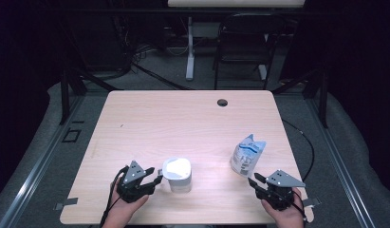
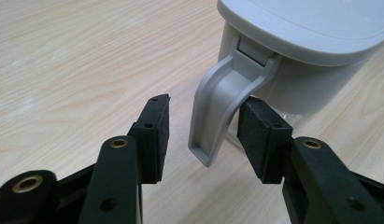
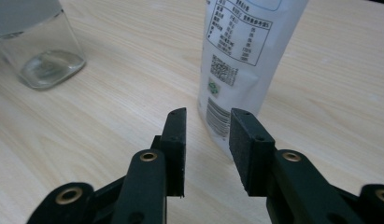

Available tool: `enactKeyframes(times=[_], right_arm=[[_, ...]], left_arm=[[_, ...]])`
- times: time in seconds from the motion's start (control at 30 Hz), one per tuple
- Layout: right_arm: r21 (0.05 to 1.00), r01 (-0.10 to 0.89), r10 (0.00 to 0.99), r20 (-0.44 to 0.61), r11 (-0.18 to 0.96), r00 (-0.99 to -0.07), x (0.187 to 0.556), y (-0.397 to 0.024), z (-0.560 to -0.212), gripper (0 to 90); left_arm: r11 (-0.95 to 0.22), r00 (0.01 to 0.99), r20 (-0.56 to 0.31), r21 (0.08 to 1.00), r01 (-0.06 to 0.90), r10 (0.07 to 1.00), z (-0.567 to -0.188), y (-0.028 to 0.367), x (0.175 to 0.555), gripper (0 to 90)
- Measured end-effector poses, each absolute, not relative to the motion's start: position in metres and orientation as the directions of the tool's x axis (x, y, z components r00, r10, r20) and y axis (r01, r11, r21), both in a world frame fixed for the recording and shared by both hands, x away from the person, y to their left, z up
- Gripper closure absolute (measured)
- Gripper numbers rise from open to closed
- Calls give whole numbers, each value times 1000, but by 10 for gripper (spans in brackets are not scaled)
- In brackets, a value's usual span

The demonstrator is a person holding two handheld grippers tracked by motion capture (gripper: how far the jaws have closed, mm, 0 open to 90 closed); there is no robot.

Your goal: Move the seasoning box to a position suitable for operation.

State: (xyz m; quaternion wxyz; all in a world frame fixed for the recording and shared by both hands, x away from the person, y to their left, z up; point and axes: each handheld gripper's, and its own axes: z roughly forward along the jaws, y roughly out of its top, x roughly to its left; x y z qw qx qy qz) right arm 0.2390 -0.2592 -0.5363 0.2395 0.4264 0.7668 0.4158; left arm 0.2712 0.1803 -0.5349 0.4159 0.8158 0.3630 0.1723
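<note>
High view: my left gripper (image 1: pixel 152 179) just beside white-lidded container (image 1: pixel 177 175), on its left; my right gripper (image 1: pixel 257 183) near pouch (image 1: pixel 247 155), just below it.

Left gripper view: my jaws wide apart, gripping nothing; latch handle (image 2: pixel 217 107) hangs down between pads, near right pad.

Right gripper view: my jaws partly open, empty; pouch (image 3: pixel 245 56) upright, straight ahead, short of pads.

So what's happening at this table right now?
A person holds a two-jaw tool in each hand at a wooden table. The left tool is open around the grey clip handle of a lidded clear container, not squeezing it. The right tool is open just short of a white pouch.
</note>
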Motion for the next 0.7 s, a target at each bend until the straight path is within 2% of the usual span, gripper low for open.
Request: enactKeyframes(times=[0.47,0.6,0.7], right_arm=[[836,457,837,-4,303,-547,238,-251,-536,677],[838,448,833,-14,311,-552,238,-249,-537,655],[837,448,834,-17,314,-551,238,-246,-538,651]], left_arm=[[-316,659,-62,841,439,749,-520,194,270,520],[-309,661,-69,845,437,747,-517,195,270,559],[-294,672,-91,850,437,735,-513,195,270,639]])
